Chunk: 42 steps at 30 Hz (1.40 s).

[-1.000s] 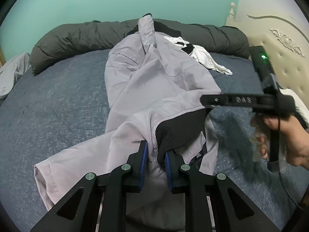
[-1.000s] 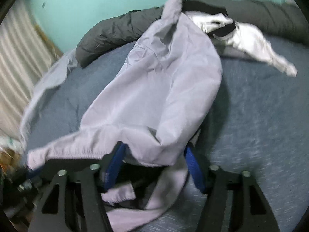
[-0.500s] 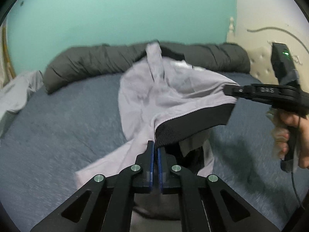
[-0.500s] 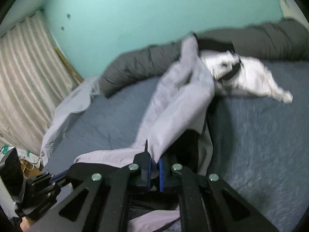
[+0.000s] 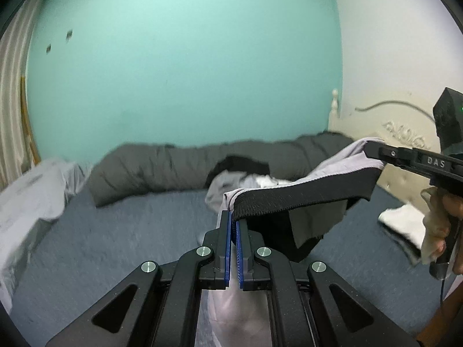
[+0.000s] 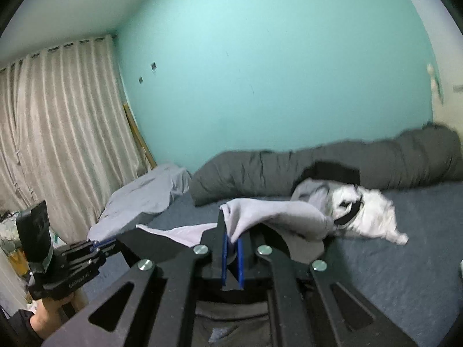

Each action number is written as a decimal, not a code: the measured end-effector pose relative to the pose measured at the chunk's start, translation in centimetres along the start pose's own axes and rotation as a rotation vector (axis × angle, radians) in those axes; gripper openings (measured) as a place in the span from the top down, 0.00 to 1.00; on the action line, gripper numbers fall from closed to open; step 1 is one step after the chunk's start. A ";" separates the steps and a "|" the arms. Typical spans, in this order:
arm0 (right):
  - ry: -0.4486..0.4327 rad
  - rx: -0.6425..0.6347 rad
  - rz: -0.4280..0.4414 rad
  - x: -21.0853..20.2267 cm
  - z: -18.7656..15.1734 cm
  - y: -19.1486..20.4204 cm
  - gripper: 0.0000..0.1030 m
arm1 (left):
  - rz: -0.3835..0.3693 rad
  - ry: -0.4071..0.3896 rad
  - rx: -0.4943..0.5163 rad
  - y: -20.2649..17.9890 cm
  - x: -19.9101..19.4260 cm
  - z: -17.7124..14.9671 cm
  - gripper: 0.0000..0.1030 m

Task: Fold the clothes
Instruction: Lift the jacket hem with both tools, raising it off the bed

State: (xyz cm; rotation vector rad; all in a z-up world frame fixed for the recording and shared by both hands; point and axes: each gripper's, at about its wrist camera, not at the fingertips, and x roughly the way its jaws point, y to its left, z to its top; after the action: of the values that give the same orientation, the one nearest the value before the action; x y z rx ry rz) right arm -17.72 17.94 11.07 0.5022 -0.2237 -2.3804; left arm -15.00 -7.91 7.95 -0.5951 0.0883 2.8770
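Observation:
A light grey garment with a black elastic waistband [image 5: 303,198] hangs stretched in the air above the bed. My left gripper [image 5: 233,219] is shut on one end of the band, and grey cloth drops below its fingers. At the right edge of the left wrist view, my right gripper [image 5: 371,149] pinches the other end. In the right wrist view the right gripper [image 6: 231,232] is shut on a fold of the grey garment [image 6: 275,211]. The left gripper [image 6: 97,244] holds the far corner at the left. The rest of the garment hangs out of sight.
The blue-grey bed [image 5: 130,231] lies below. A rolled dark grey duvet [image 5: 173,167] runs along the teal wall. White and black clothes [image 6: 364,211] lie in front of it. There is a pale sheet [image 5: 29,190] at left, curtains [image 6: 58,130], a cream headboard [image 5: 405,127], and a hand [image 5: 451,211] on the right handle.
Both grippers shut on the waistband ends and rose. The garment has come up off the bed, and both views now point at the wall rather than down at the mattress.

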 end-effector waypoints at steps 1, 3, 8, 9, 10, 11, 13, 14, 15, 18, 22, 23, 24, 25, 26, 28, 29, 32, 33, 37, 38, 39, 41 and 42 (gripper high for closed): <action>-0.012 -0.012 -0.006 -1.1 0.8 0.6 0.96 | 0.003 -0.021 0.004 -0.2 -1.0 1.0 0.97; -0.034 -0.034 -0.013 -3.0 2.0 1.6 0.96 | 0.001 -0.058 0.002 -0.5 -2.9 3.1 0.97; -0.098 -0.074 -0.031 -7.3 5.1 3.8 0.96 | -0.005 -0.123 0.026 -1.7 -7.0 7.6 0.97; -0.108 -0.081 -0.034 -8.0 5.7 4.2 0.96 | -0.009 -0.136 0.030 -1.9 -7.8 8.4 0.97; -0.119 -0.089 -0.038 -8.8 6.3 4.5 0.96 | -0.012 -0.148 0.034 -2.1 -8.6 9.3 0.97; -0.130 -0.096 -0.041 -9.5 6.9 4.9 0.96 | -0.009 -0.169 0.040 -2.3 -9.5 10.1 0.97; -0.151 -0.109 -0.042 -11.0 7.9 5.5 0.96 | -0.005 -0.202 0.052 -2.6 -11.2 11.5 0.97; -0.158 -0.117 -0.044 -11.6 8.3 5.8 0.96 | -0.003 -0.215 0.057 -2.8 -12.0 12.1 0.97; -0.165 -0.124 -0.046 -12.1 8.7 6.2 0.96 | -0.002 -0.226 0.061 -2.9 -12.7 12.9 0.97; -0.186 -0.143 -0.053 -13.9 10.0 7.2 0.96 | -0.005 -0.248 0.070 -3.2 -14.3 14.4 0.97; -0.206 -0.152 -0.061 -15.9 11.2 8.4 0.96 | -0.015 -0.269 0.077 -3.6 -16.3 15.5 0.97; -0.210 -0.155 -0.065 -16.4 11.4 8.7 0.96 | -0.018 -0.274 0.078 -3.6 -16.8 15.6 0.97; -0.214 -0.158 -0.069 -16.8 11.5 9.0 0.96 | -0.021 -0.279 0.079 -3.7 -17.2 15.8 0.97; -0.214 -0.159 -0.075 -17.2 11.7 9.2 0.96 | -0.025 -0.284 0.080 -3.8 -17.7 16.0 0.97; -0.213 -0.159 -0.080 -17.7 11.9 9.5 0.96 | -0.028 -0.289 0.080 -3.9 -18.2 16.2 0.97; -0.211 -0.160 -0.089 -18.4 12.1 10.2 0.96 | -0.035 -0.299 0.082 -4.1 -19.2 16.6 0.97; -0.211 -0.165 -0.093 -18.8 12.1 10.5 0.96 | -0.038 -0.304 0.083 -4.1 -19.7 16.8 0.97; -0.213 -0.182 -0.109 -19.8 11.8 11.4 0.96 | -0.049 -0.316 0.084 -4.3 -21.1 17.0 0.97; -0.214 -0.188 -0.114 -20.2 11.8 11.7 0.96 | -0.053 -0.311 0.088 -4.4 -21.4 16.9 0.97; -0.180 -0.183 -0.126 -19.2 10.4 11.0 0.96 | -0.049 -0.286 0.102 -4.4 -21.0 15.6 0.97; -0.167 -0.175 -0.130 -18.7 10.0 10.7 0.96 | -0.050 -0.277 0.102 -4.4 -20.9 15.2 0.97; -0.149 -0.169 -0.137 -18.0 9.4 10.2 0.96 | -0.051 -0.263 0.100 -4.4 -20.2 14.8 0.97; -0.112 -0.148 -0.141 -16.2 8.3 9.1 0.96 | -0.056 -0.230 0.098 -4.3 -18.8 14.1 0.97; -0.099 -0.140 -0.143 -15.2 7.7 8.5 0.96 | -0.057 -0.212 0.095 -4.3 -17.6 13.5 0.97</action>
State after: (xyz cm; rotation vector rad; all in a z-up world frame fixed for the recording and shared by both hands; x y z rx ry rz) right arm -5.33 21.83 25.02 0.3445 -0.0665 -2.5413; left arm -3.47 -5.68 27.27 -0.2686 0.1709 2.8417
